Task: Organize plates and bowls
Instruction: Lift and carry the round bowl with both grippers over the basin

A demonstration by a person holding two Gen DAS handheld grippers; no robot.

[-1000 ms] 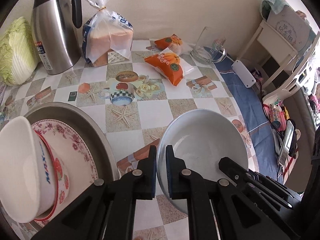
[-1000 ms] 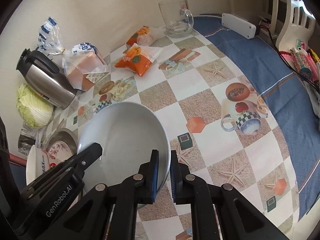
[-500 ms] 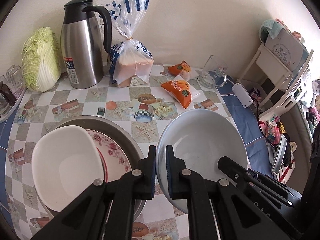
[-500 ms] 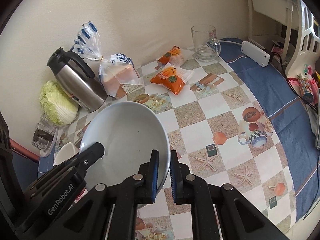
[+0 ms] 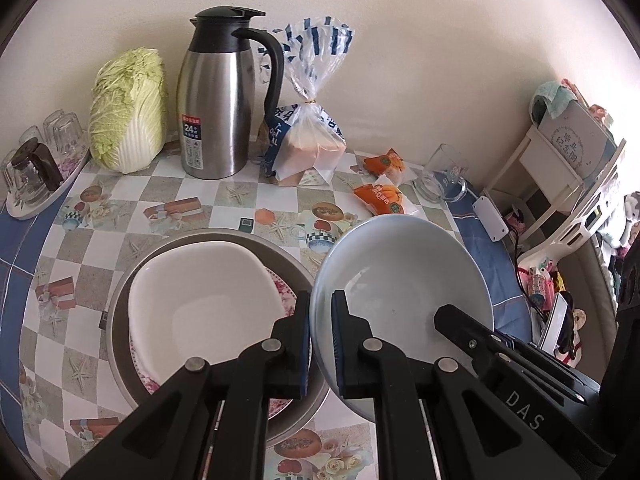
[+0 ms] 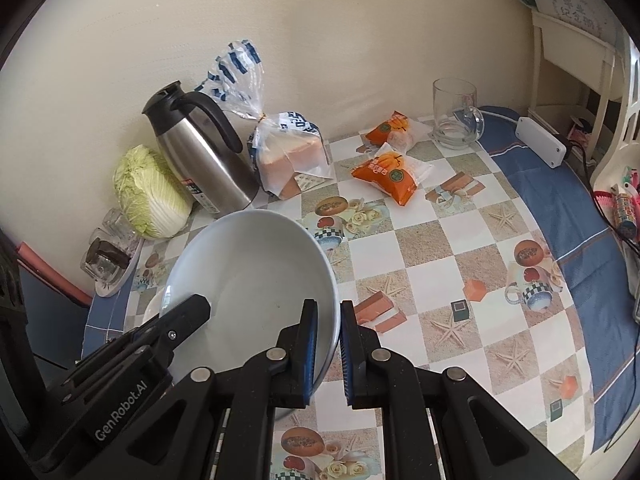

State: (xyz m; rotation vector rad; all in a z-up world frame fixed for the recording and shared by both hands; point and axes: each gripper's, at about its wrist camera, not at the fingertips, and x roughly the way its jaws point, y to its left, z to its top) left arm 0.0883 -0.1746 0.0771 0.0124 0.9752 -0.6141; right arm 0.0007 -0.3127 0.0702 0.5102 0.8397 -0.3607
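While the left gripper [image 5: 321,344] clamps its left rim, the right gripper [image 6: 329,350] clamps the pale bowl's [image 5: 404,280] right rim.

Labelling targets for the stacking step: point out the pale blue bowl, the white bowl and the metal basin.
pale blue bowl [image 5: 404,276], left wrist view, on its inner wall.
white bowl [image 5: 200,300], left wrist view, on its inside bottom.
metal basin [image 5: 120,292], left wrist view, on its bare left rim.

The pale blue bowl [image 5: 404,276], clamped at opposite rims by the left gripper [image 5: 321,344] and right gripper [image 6: 329,350], has been raised off the table [image 6: 440,248] and carried toward the stacked white bowl [image 5: 200,292]
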